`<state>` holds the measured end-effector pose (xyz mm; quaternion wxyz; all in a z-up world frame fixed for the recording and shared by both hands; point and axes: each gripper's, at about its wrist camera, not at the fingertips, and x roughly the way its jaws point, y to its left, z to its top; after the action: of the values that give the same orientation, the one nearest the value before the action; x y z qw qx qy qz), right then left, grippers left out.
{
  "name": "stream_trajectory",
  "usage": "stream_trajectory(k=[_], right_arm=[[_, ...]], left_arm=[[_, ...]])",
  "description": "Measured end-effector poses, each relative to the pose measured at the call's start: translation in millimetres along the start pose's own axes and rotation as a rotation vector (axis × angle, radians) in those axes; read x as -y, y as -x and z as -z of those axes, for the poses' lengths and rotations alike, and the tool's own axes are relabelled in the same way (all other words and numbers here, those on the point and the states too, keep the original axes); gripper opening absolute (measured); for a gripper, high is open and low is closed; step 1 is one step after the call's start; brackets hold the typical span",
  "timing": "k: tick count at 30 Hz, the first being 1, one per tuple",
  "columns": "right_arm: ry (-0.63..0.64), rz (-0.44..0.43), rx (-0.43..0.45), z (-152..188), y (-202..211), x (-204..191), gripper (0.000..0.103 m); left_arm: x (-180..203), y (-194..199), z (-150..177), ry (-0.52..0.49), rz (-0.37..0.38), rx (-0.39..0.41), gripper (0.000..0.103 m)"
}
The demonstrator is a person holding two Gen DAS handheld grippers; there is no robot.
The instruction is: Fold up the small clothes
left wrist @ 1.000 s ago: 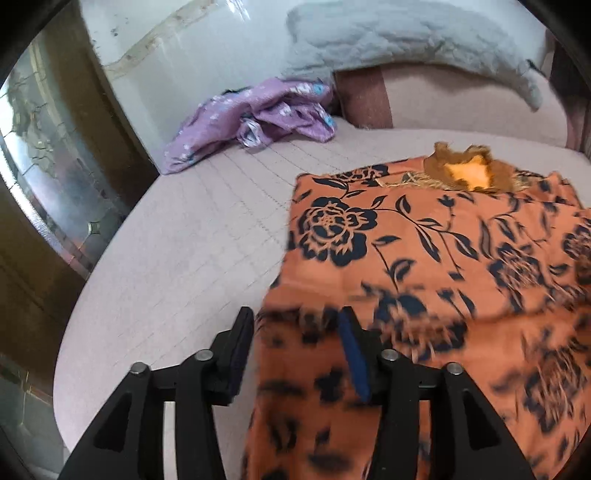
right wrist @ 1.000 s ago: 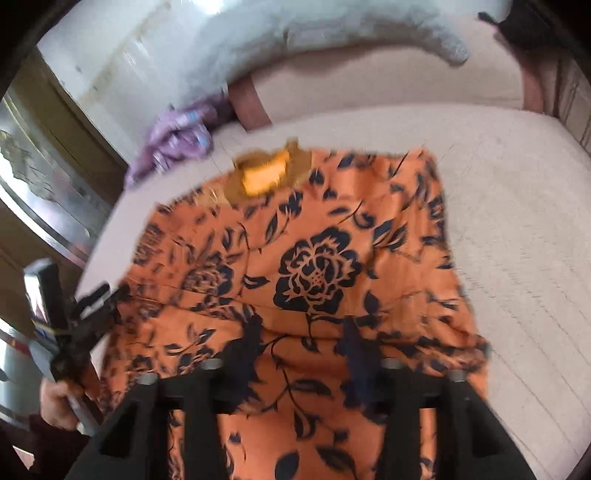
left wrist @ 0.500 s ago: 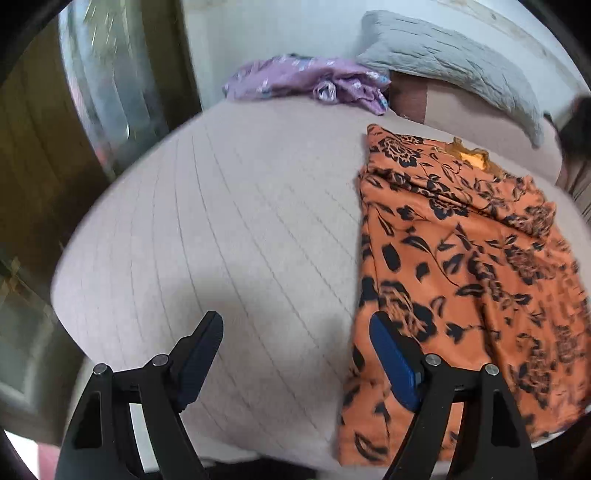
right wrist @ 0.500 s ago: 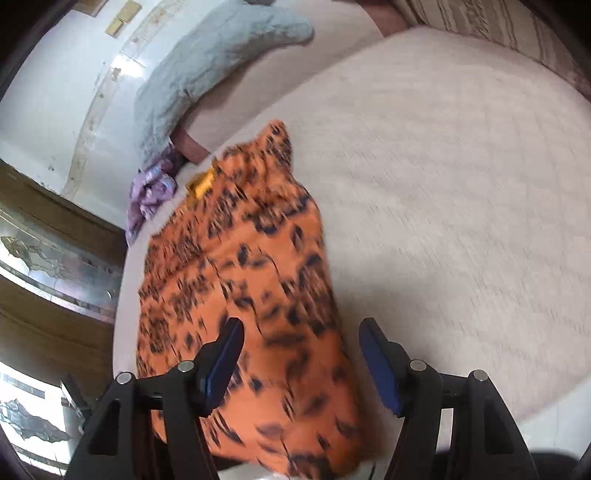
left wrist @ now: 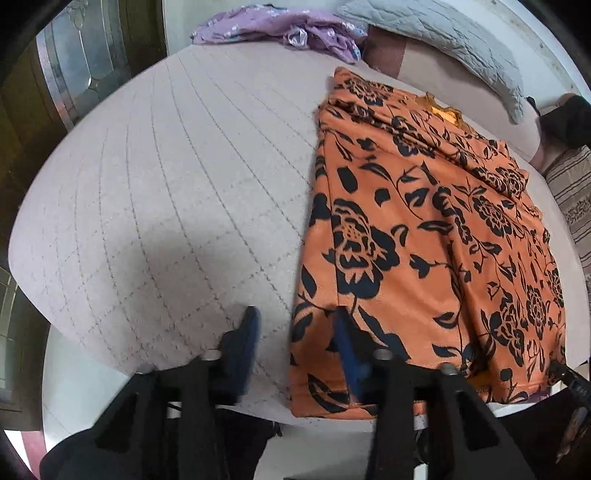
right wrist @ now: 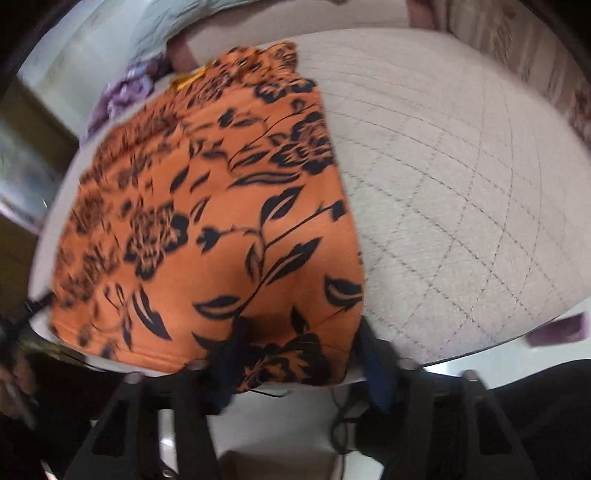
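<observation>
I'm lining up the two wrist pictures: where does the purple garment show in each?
Left wrist: purple garment at top centre, beyond the orange floral garment.
Right wrist: purple garment at upper left, blurred, behind the orange one.
Shared landmark: the yellow neck patch.

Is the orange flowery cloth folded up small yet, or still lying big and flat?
Still mostly flat: the orange black-flowered cloth lies spread wide across the pale quilted bed, with only its far edge rumpled over.
</observation>
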<state>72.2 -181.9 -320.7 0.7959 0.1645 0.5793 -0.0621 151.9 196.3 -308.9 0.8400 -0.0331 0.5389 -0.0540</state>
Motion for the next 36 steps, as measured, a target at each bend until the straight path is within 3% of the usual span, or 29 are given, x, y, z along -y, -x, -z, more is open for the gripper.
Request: stream_trajectory(k=[1,2,7,11,12,16,25,30,36], right_arm=[[0.017,-0.007,0.004,0.2,1.9,-3.5,0.03],[0.025,-0.017,0.001,0.6,2.8,-6.0,0.023],[-0.016,-0.044,-0.029,-1.6,-0.9,-2.9,0.025],[-0.046,-0.093,-0.044,-2.5,-3.5,1.9,0.028],[-0.052,-0.106,-0.044,-2.5,-3.1,3.1,0.028],[-0.077,-0.182,-0.047,-10.5,3.6,16.5,0.015],[-0.153,-0.422,0.097,-59.5,59.1,40.9,0.013],[-0.193,-0.455,0.175,-123.9,72.6,52.2,0.013],[-0.243,-0.428,0.267,-229.9,62.7,54.8,0.012]], left_arm=[[1.5,-3.2,-1.3,-0.005,0.005,-0.016,0.067],[4.3,-4.6,0.4,-0.017,0.01,-0.027,0.069],[19.5,-3.8,9.9,-0.094,0.02,-0.038,0.064],[19.4,-1.0,5.8,-0.082,0.077,-0.026,0.012],[19.5,-1.3,3.1,-0.073,0.094,-0.029,0.01],[15.6,6.0,-6.0,-0.044,0.165,-0.015,0.008],[11.1,67.8,-60.7,-0.061,0.306,0.11,0.008],[16.0,83.2,-122.5,-0.059,0.346,0.148,0.008],[34.7,62.2,-226.2,-0.056,0.307,0.172,0.008]])
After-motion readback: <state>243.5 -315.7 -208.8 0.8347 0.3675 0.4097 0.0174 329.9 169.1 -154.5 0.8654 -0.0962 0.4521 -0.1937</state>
